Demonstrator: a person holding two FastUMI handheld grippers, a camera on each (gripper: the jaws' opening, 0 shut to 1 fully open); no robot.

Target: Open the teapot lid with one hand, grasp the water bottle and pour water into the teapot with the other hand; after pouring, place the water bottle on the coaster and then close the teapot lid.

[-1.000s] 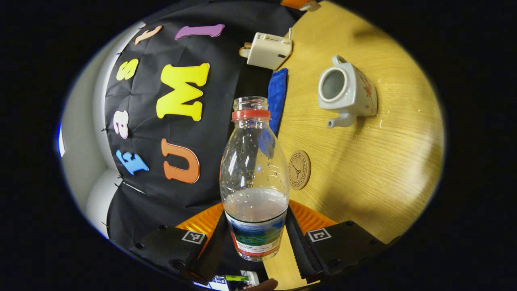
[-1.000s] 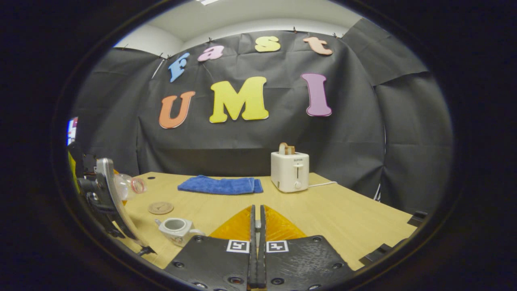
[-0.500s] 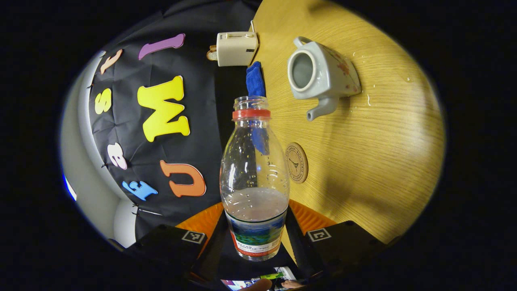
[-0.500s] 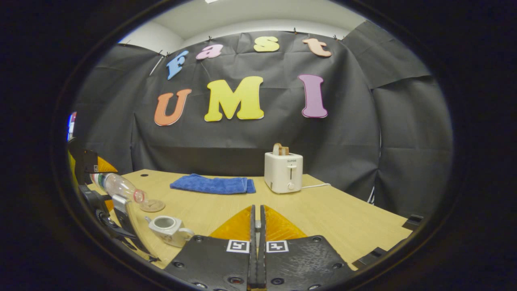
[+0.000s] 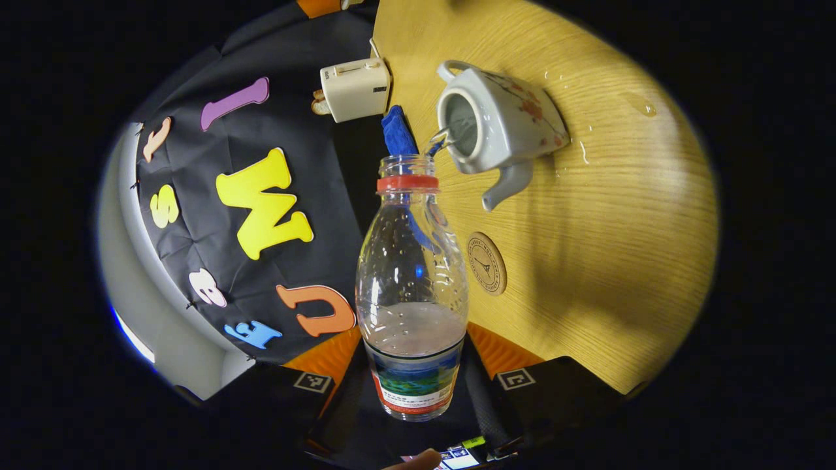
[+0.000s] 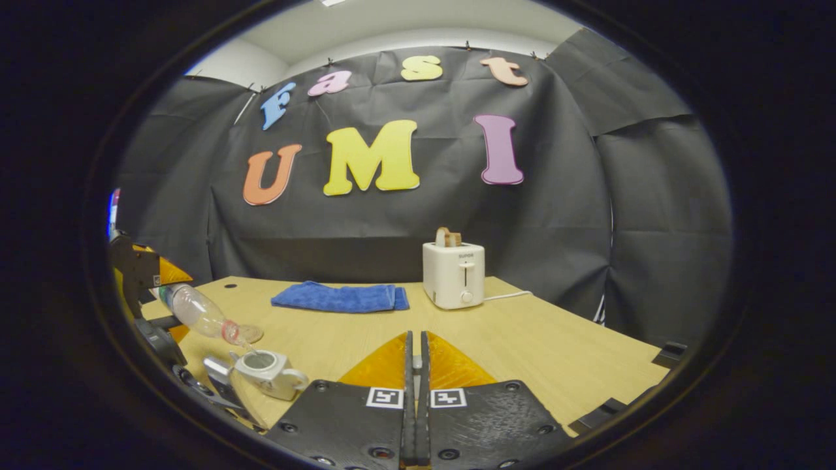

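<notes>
My left gripper point(image 5: 415, 346) is shut on the lower body of a clear water bottle point(image 5: 411, 261) with a red neck ring and no cap. The bottle is tipped, and a thin stream runs from its mouth into the open top of the white teapot point(image 5: 499, 124). In the right gripper view the tipped bottle point(image 6: 196, 312) hangs over the lidless teapot point(image 6: 268, 373), held by the left gripper point(image 6: 150, 287). My right gripper point(image 6: 416, 365) is shut, with a pale sliver between its pads; the rest of the lid is hidden beneath them. A round wooden coaster point(image 5: 486, 263) lies bare beside the teapot.
A white toaster point(image 6: 452, 274) with bread in it and a folded blue cloth point(image 6: 339, 297) stand at the back of the wooden table point(image 6: 555, 352). Water drops point(image 5: 643, 108) lie on the wood near the teapot.
The left gripper has tipped the bottle further and brought its mouth over the teapot's opening; water now runs out. The right gripper has barely moved.
</notes>
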